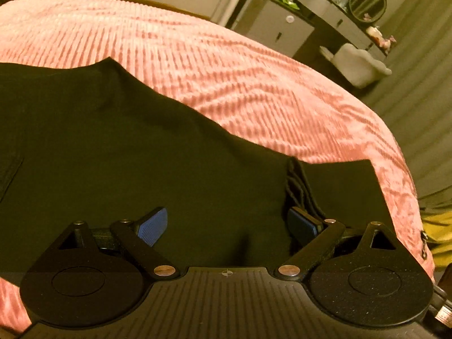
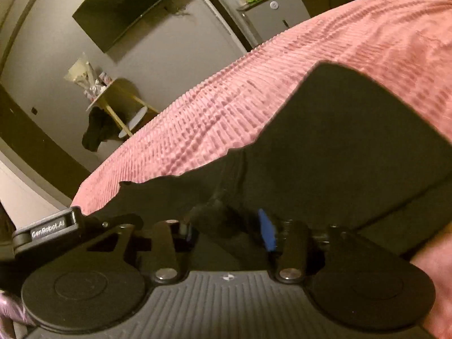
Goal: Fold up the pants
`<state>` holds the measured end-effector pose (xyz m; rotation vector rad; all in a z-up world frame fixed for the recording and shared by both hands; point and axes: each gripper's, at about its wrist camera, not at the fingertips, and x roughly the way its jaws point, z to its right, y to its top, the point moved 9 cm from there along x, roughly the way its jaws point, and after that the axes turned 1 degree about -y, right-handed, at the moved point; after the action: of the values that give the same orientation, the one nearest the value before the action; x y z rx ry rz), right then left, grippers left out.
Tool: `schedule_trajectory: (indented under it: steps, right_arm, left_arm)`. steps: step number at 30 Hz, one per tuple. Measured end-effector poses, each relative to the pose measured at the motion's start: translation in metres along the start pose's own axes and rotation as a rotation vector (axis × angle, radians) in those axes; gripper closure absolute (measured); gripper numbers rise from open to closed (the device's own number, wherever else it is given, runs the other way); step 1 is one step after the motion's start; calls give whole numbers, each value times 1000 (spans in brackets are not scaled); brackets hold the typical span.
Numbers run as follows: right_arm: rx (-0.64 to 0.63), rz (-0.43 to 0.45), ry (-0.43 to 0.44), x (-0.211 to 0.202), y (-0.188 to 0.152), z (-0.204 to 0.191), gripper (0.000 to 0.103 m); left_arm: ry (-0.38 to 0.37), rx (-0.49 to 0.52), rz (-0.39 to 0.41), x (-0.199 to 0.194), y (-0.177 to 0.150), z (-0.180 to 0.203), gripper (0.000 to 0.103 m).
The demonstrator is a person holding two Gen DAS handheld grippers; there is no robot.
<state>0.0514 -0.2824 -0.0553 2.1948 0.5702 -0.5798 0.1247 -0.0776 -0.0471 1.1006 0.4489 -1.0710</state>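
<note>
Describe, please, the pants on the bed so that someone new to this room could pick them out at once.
Start from the big bed under its ribbed pink blanket. Spread flat on its near side, right in front of both grippers, lie the pants: one wide sheet of plain black cloth with a dark drawstring bunched at its edge. Nothing else on the blanket is black.
</note>
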Motion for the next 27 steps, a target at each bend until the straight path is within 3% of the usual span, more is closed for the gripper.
schedule_trajectory:
  steps: [3,7,9,10,12,13,14,15,23,24,25,27]
  right_arm:
    - [152,64,78,-30,15,20,39]
    - [235,183,-35,-58,37,66,41]
    - [264,203,-83,-61,39,91,52]
    - [271,191,-114,-56,36,106,65]
    - [280,146,-217,-43,26,132,68]
    - [290,118,-252,-33,20,145,80]
    - [304,128,-248,-29,16,152,90]
    - [323,149,-230,-30,13,157,93]
    - [427,208,-110,-35,6,166,93]
    - [429,206,-101,-37,6,166,93]
    - [434,203,-90,-39,0,164,92]
    - [448,188,-61,-39,0,160,89]
  left_arm:
    - [-45,11,-12,2,-2,7,7]
    - [-127,5,-74,24,-12,32,7]
    - [-151,-7,-107,39,-19,43,7]
    - [-157,-13,-119,46,-22,48,7]
    - [-171,-47,-138,61,-27,54,7]
    - [-179,-67,-143,67,-29,56,7]
    - [-187,-83,-143,73,-30,58,7]
    - [-194,-94,-140,77,-30,61,7]
    - [-281,-142,-148,101,-35,88,8]
    - [-289,-157,-149,102,-34,92,11]
    - [-311,-167,-166,104,-36,99,23]
    - [-309,-157,-221,111,-44,110,27]
